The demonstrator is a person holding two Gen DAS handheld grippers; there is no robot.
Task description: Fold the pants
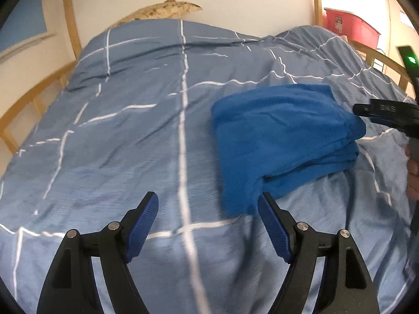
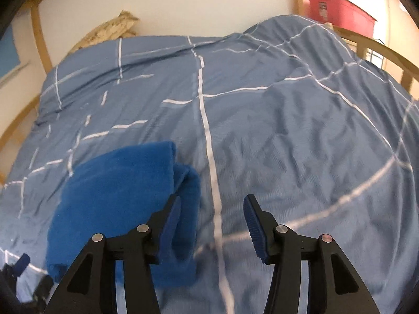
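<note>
The blue pants [image 1: 282, 133] lie folded in a thick stack on the bed. In the left wrist view my left gripper [image 1: 208, 201] hovers open over the cover, just left of the stack's near corner, with nothing between its fingers. My right gripper [image 1: 366, 111] shows at the right edge of that view, beside the stack's far right corner. In the right wrist view the right gripper [image 2: 213, 204] is open above the cover, and the pants [image 2: 117, 191] lie to its left, partly behind its left finger [image 2: 171, 218]. Nothing is held.
The bed's cover [image 1: 117, 130] is grey-blue with white lines and is rumpled at the right. A wooden bed rail [image 1: 28, 99] runs along the left and another [image 2: 392, 60] along the right. A red bin [image 2: 340, 13] stands beyond the bed. A patterned pillow [image 1: 162, 10] leans at the wall.
</note>
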